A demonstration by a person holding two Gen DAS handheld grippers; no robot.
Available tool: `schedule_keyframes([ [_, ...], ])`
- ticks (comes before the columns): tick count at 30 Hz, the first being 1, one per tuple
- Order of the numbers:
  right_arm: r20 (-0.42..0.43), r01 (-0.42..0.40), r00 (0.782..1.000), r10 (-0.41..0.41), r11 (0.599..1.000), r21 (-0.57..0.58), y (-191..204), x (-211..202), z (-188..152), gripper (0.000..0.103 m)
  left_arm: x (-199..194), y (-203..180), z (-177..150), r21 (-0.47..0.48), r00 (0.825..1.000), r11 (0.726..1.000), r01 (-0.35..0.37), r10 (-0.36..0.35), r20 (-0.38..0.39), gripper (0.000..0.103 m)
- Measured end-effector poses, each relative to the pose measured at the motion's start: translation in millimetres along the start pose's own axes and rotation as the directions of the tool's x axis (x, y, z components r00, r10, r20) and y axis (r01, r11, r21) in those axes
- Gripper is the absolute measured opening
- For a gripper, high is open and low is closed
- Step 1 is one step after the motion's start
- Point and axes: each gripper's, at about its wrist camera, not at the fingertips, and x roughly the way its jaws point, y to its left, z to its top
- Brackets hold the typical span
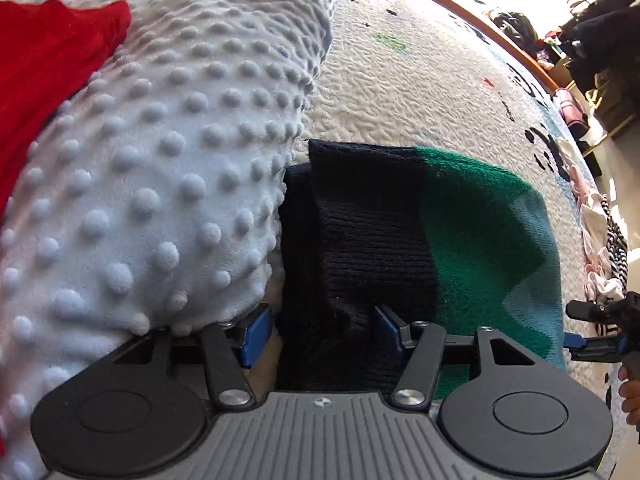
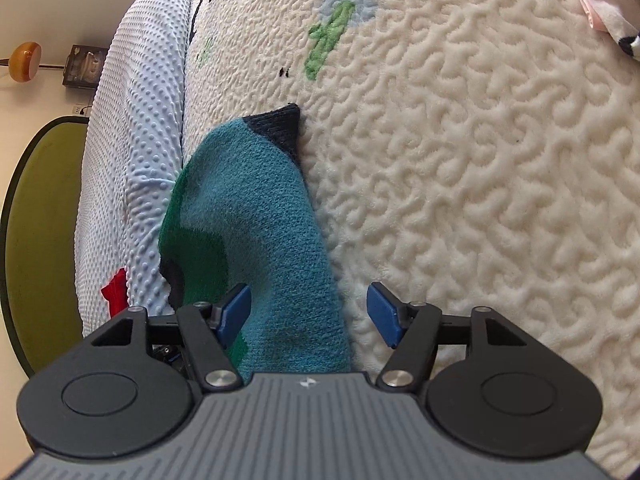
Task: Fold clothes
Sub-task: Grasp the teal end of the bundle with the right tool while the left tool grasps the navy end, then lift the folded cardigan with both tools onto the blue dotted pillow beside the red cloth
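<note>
A knitted sock (image 1: pixel 380 240) with a black cuff, a green middle and a light blue foot lies flat on the cream fleece blanket (image 1: pixel 400 92). My left gripper (image 1: pixel 323 330) stands open over the black cuff; its left pad is off the sock's edge and its right pad is above the knit. In the right wrist view the same sock (image 2: pixel 256 216) shows its teal foot and dark toe. My right gripper (image 2: pixel 310 314) is open over the foot end, with its right pad above bare blanket. That right gripper (image 1: pixel 592 336) also shows at the left view's edge.
A pale blue dotted blanket (image 1: pixel 140 160) lies bunched beside the sock, with a red garment (image 1: pixel 48 60) on it. Loose clothes (image 1: pixel 600 248) sit at the bed's far side near the wooden edge (image 1: pixel 480 28). A green round panel (image 2: pixel 44 240) stands beyond the bed.
</note>
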Motion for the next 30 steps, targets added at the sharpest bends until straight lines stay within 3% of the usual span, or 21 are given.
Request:
schedule_keyframes([
  [2,0.000,-0.006,1.000,0.006,1.000,0.005,-1.0,-0.2,0.8,0.067,11.2,2.0,6.2,-0.042,1.000,0.999,0.024,-0.025,-0.017,0.075],
  [4,0.002,-0.009,1.000,0.009,1.000,0.008,-1.5,-0.8,1.6,0.067,18.6,-2.1,11.3,-0.064,0.999,0.997,0.044,-0.046,-0.026,0.093],
  [6,0.000,-0.016,1.000,0.016,1.000,0.011,-1.8,-1.3,1.2,0.069,26.5,-8.9,14.9,-0.051,0.994,0.994,0.097,-0.100,-0.044,0.103],
  [10,-0.001,-0.032,0.999,0.032,0.999,0.017,-2.8,0.1,1.3,0.071,42.2,-21.5,22.1,-0.029,0.973,0.977,0.213,-0.215,-0.086,0.102],
  [13,-0.003,-0.059,0.998,0.059,0.998,0.022,-3.5,1.0,1.1,0.072,51.0,-17.0,30.2,-0.123,0.932,0.935,0.334,-0.347,-0.104,0.095],
  [19,-0.053,-0.051,0.997,0.049,0.998,-0.038,3.6,7.6,0.7,0.071,70.4,11.9,38.6,-0.268,0.870,0.856,0.442,-0.482,-0.106,0.093],
  [23,-0.053,-0.088,0.995,0.088,0.996,0.002,1.4,12.6,6.9,0.071,95.9,32.8,49.4,-0.315,0.829,0.813,0.490,-0.546,-0.120,0.087],
  [28,-0.076,-0.086,0.994,0.082,0.995,-0.057,13.7,30.6,11.8,0.072,123.4,32.5,59.1,-0.329,0.817,0.801,0.501,-0.563,-0.125,0.082],
  [30,-0.082,-0.078,0.994,0.071,0.994,-0.078,17.4,34.3,13.6,0.064,127.6,31.4,60.7,-0.341,0.812,0.795,0.503,-0.569,-0.129,0.079],
])
